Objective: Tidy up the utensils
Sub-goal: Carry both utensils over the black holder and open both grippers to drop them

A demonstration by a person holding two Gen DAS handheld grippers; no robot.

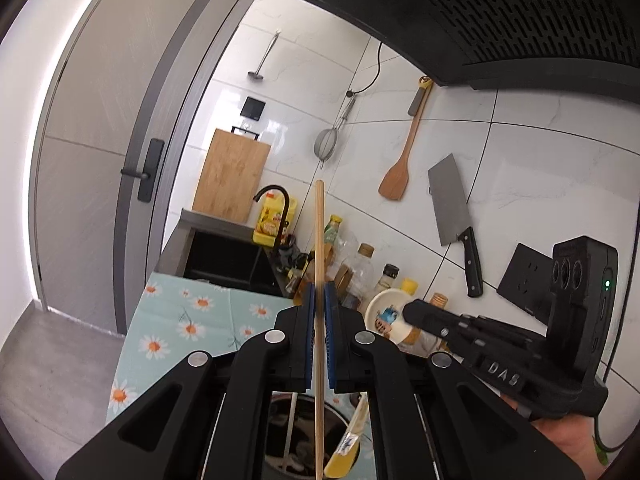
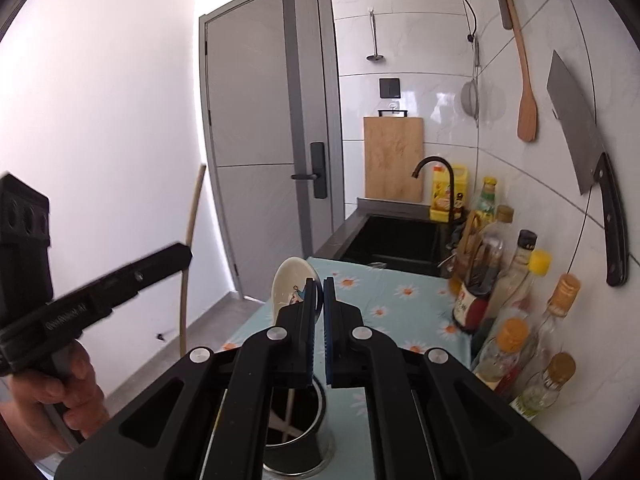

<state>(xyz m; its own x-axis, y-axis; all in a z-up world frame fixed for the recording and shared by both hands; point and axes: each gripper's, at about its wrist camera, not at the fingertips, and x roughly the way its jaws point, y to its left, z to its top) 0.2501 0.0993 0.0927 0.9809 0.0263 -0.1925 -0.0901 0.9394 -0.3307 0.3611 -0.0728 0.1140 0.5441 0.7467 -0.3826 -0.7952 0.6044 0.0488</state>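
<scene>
My left gripper (image 1: 319, 292) is shut on a wooden chopstick (image 1: 319, 240), held upright, its lower end reaching down toward a metal utensil holder (image 1: 280, 432) below. A yellow-handled utensil (image 1: 348, 444) leans in that holder. My right gripper (image 2: 319, 288) is shut on the rim of a white ceramic spoon (image 2: 290, 284) with a cartoon print, held above the same holder (image 2: 316, 412), which has utensils inside. The right gripper and its spoon (image 1: 386, 314) also show in the left wrist view, at the right. The left gripper's body (image 2: 100, 292) shows at the left of the right wrist view.
The counter has a floral cloth (image 2: 392, 296). Several sauce and oil bottles (image 2: 504, 280) stand along the wall at right. A black sink (image 2: 396, 240) with faucet lies beyond. A cleaver (image 2: 580, 140), wooden spatula (image 2: 526, 92), strainer and cutting board (image 2: 394, 158) hang on the tiled wall.
</scene>
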